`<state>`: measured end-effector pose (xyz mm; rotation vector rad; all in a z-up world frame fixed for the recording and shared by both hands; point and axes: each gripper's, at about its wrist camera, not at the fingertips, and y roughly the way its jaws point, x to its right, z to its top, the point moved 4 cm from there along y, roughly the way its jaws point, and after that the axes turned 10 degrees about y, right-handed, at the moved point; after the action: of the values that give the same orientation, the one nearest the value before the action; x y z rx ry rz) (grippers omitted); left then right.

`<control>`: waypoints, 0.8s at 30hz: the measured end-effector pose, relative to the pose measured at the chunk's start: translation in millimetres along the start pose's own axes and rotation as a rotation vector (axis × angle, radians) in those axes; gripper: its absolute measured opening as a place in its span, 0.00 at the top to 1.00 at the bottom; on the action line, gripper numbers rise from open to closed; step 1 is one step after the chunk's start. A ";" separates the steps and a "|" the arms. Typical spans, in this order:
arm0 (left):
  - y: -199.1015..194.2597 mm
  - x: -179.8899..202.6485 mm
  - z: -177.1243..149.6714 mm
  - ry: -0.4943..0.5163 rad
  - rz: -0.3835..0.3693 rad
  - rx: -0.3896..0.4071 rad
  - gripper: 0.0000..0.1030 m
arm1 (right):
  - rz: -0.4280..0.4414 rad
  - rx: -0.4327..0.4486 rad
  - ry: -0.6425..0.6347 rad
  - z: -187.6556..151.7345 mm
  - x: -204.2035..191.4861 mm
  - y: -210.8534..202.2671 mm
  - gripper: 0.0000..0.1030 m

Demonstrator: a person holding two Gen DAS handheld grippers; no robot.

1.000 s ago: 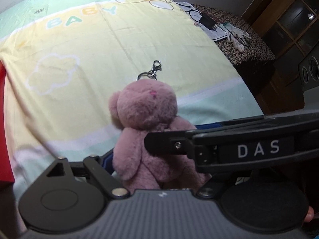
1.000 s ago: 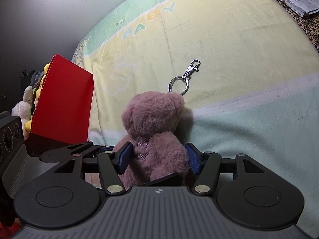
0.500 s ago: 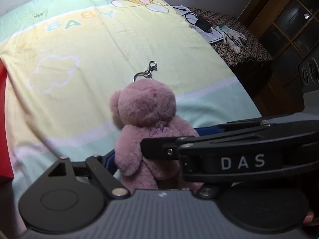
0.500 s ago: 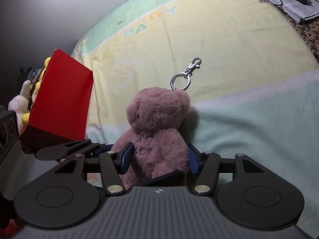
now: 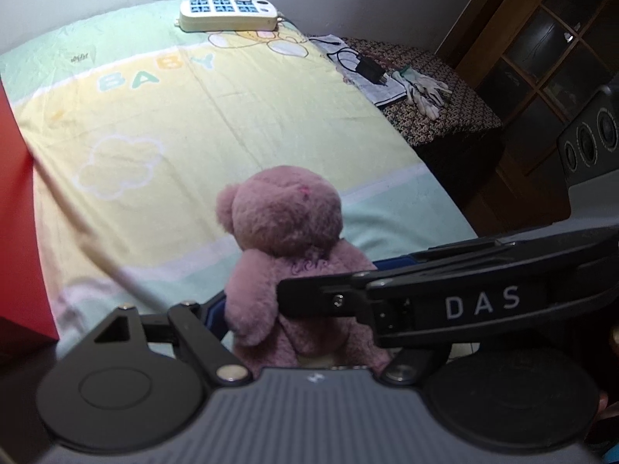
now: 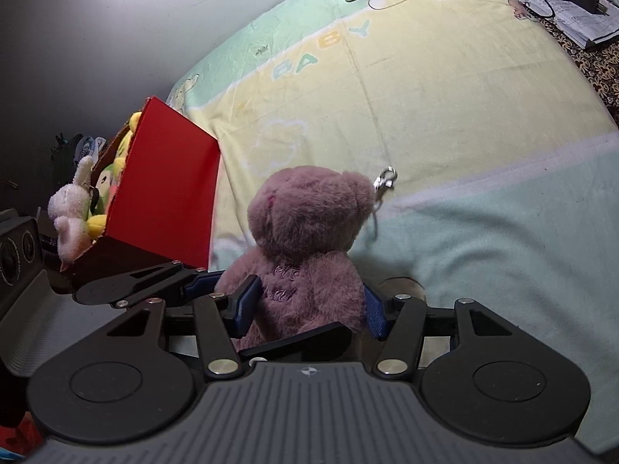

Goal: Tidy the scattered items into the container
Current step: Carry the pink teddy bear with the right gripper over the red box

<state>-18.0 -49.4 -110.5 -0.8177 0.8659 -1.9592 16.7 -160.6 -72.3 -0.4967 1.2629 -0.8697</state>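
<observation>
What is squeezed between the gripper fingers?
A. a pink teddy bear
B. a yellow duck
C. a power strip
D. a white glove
A: the pink teddy bear sits pinched at its body between the blue pads of the right gripper, while the white gloves and power strip lie far off.

Dusty pink bear [image 6: 305, 239]; red box [image 6: 170, 181]; pastel yellow and mint sheet [image 5: 216, 116] lettered "BABY"; dark floral cloth [image 5: 445, 116]; blue gripper pads [image 6: 244, 301].
</observation>
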 end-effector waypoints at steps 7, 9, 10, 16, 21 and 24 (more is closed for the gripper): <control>-48.8 -19.8 -8.8 0.015 -0.008 0.063 0.25 | 0.020 0.049 -0.026 -17.2 -49.0 -6.3 0.44; -63.5 -26.4 -9.2 0.024 -0.007 0.085 0.25 | 0.033 0.072 -0.028 -19.6 -62.5 -7.8 0.44; -71.2 -29.4 -9.1 0.031 -0.004 0.098 0.25 | 0.038 0.086 -0.032 -20.1 -69.8 -9.3 0.44; -111.8 -46.6 -4.9 0.066 0.011 0.179 0.25 | 0.061 0.165 -0.050 -21.9 -108.4 -15.8 0.44; -135.5 -62.1 -4.2 0.076 0.009 0.226 0.25 | 0.069 0.214 -0.076 -25.0 -133.8 -18.3 0.44; -145.6 -71.4 -4.1 0.074 0.005 0.244 0.25 | 0.075 0.236 -0.092 -27.4 -147.1 -19.4 0.44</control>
<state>-49.9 75.3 -11.7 -0.6037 0.6535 -2.0523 -23.6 -52.3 24.7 -0.2964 1.0721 -0.9089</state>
